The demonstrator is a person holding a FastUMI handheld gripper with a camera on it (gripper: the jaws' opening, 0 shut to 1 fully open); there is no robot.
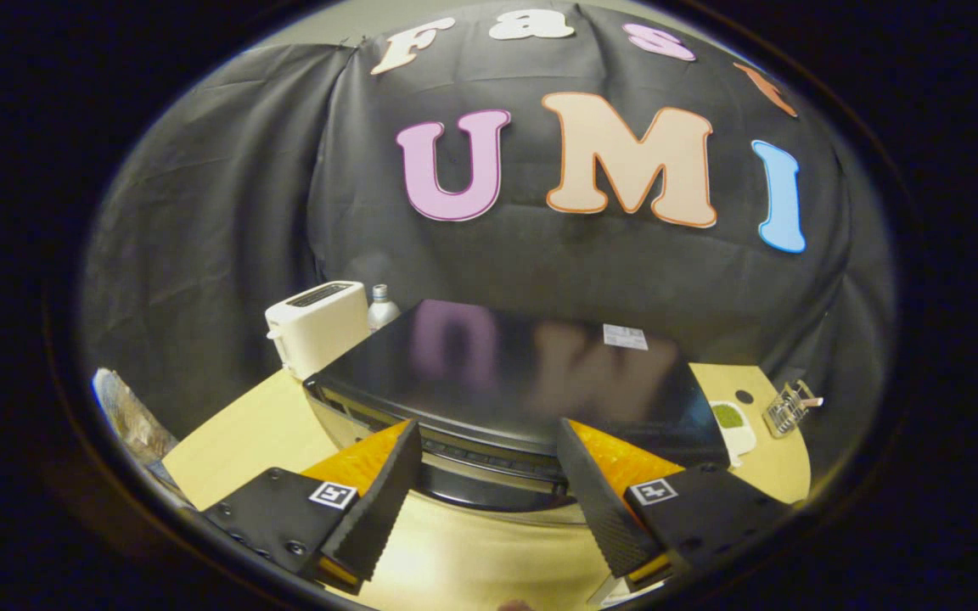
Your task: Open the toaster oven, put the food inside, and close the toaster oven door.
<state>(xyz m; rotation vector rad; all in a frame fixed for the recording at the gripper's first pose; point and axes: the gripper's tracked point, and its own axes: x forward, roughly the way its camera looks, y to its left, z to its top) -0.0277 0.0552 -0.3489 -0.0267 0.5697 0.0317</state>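
Note:
The toaster oven (506, 373) is a black box with a glossy top, standing on the tan table just ahead of me. I look down on its top and front upper edge. A dark curved bar, the door handle (489, 496), runs along the front below that edge. My gripper (489, 428) is open, its two fingers spread wide on either side of the handle's middle, with nothing pressed between them. Whether the door is ajar cannot be told from here. A white item with a green patch (731, 422) lies on the table to the right of the oven.
A white slot toaster (317, 327) and a small bottle (381, 307) stand behind the oven's left corner. A small wire rack (786, 409) sits at the far right table edge. Crumpled plastic (128, 416) lies off the table's left side. Bare table (243, 428) shows left of the oven.

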